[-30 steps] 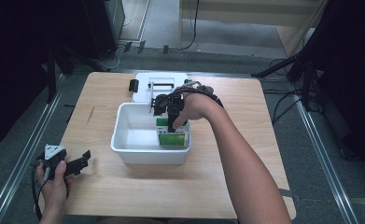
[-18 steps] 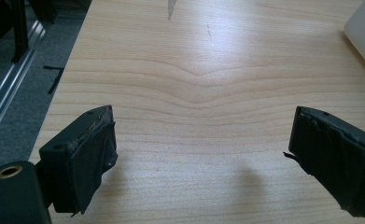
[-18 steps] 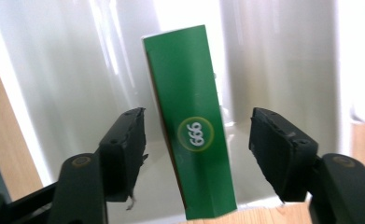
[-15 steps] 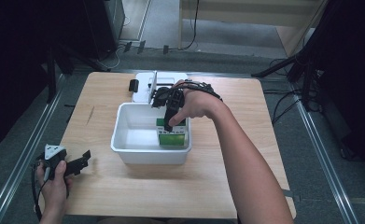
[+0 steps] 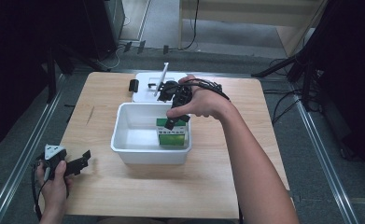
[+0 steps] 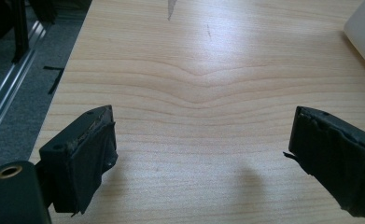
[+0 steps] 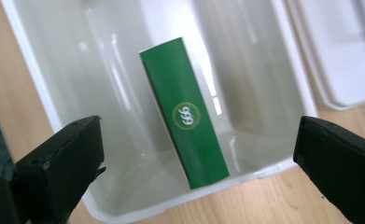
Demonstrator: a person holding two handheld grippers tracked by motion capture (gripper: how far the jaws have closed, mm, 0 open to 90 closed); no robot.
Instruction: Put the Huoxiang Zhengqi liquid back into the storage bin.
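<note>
Looking down, high view: the green box (image 5: 172,134) is seen standing inside the white bin (image 5: 124,140), against its right wall.
Right gripper, high view: the right gripper (image 5: 171,122) is held just above the box, pointing down into the bin; its jaws have just been opening and nothing is gripped between them.
Left gripper, high view: the left gripper (image 5: 80,162) is held low over the wooden table (image 5: 217,186), well apart from the bin, near the front left corner.
Lid, high view: a white lid (image 5: 145,86) is laid behind the bin.
Left gripper view: the jaws are seen spread wide with only bare table between them (nothing is held).
Right gripper view: the box (image 7: 185,116) is seen leaning slightly on the bin floor, between the wide-spread jaws but touched by neither; the bin rim (image 7: 273,168) is crossed below it.
Risk, tipping: the box is judged unsteady on its narrow edge; it could be toppled if a jaw is dragged against it on the way out.
Risk, bin: the bin could be shifted if its wall is clipped by a jaw.
</note>
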